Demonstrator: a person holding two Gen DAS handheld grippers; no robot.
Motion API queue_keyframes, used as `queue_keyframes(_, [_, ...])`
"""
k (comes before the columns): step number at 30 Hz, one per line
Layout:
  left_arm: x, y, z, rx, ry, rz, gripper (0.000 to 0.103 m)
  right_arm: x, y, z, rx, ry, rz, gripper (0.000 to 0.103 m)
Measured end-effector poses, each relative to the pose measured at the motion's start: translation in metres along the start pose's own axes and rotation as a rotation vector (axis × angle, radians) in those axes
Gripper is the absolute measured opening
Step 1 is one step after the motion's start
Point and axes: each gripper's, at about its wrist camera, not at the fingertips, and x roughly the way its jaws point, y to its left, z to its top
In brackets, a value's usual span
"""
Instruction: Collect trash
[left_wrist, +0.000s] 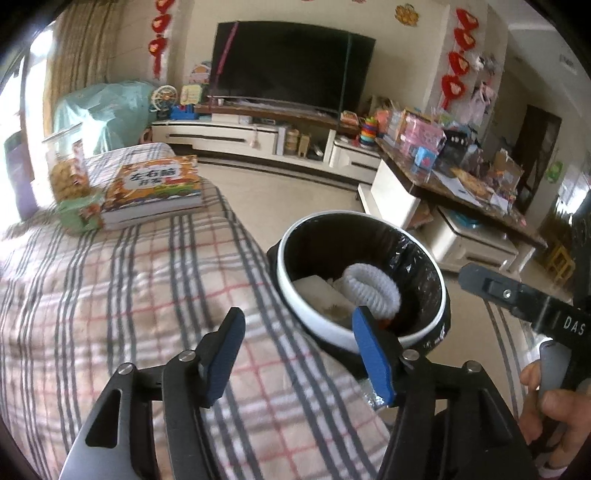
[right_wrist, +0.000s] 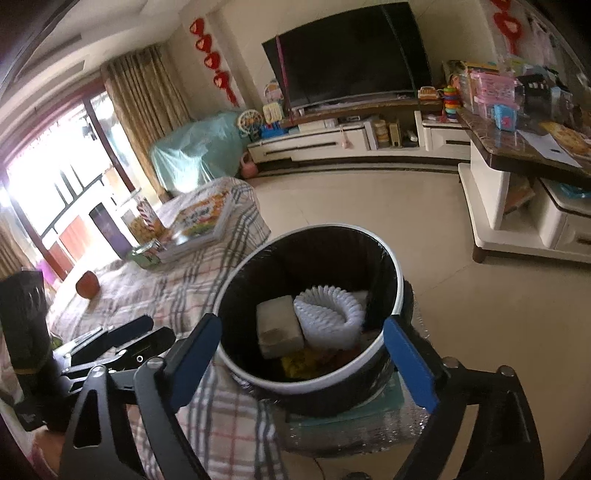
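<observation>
The round white-rimmed bin with a black liner (right_wrist: 397, 280) sits lower centre of the frame beside the plaid-covered bed (left_wrist: 110, 295), holding a white foam net sleeve (right_wrist: 328, 317), so the left gripper (left_wrist: 299, 354) and right gripper (right_wrist: 317, 362) hover with jaws spread, empty

Daylight glares white through the window (right_wrist: 44, 192) at far left, the room stays soft and slightly blurred, and fisheye edges bend into black.
</observation>
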Motion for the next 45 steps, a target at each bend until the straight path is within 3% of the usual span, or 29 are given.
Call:
queue_keyframes(5, [-0.024, 0.01, -0.03, -0.016, -0.032, 0.022, 0.079, -0.019, 0.008, -0.019, 0.035, -0.071, -0.003, 0.099])
queue_keyframes(18, [-0.076, 0.026, -0.07, -0.031, -0.108, 0.092, 0.089, -0.033, 0.039, -0.061, 0.026, -0.112, 0.042, 0.103])
queue_keyframes(25, [-0.123, 0.028, -0.073, -0.039, -0.219, 0.117, 0.092, -0.081, 0.067, -0.047, -0.067, -0.266, 0.007, 0.103])
queue_keyframes(27, [-0.14, 0.026, -0.078, -0.04, -0.278, 0.148, 0.102, -0.098, 0.076, -0.046, -0.091, -0.332, -0.008, 0.103])
queue_keyframes(30, [-0.157, 0.02, -0.089, -0.035, -0.359, 0.236, 0.102, -0.117, 0.094, -0.052, -0.148, -0.436, -0.07, 0.103])
queue_keyframes(37, [-0.165, 0.01, -0.119, -0.008, -0.416, 0.312, 0.103, -0.103, 0.1, -0.081, -0.154, -0.418, -0.127, 0.103])
queue_keyframes(45, [-0.154, 0.006, -0.141, 0.013, -0.414, 0.355, 0.103, -0.098, 0.101, -0.102, -0.15, -0.447, -0.169, 0.103])
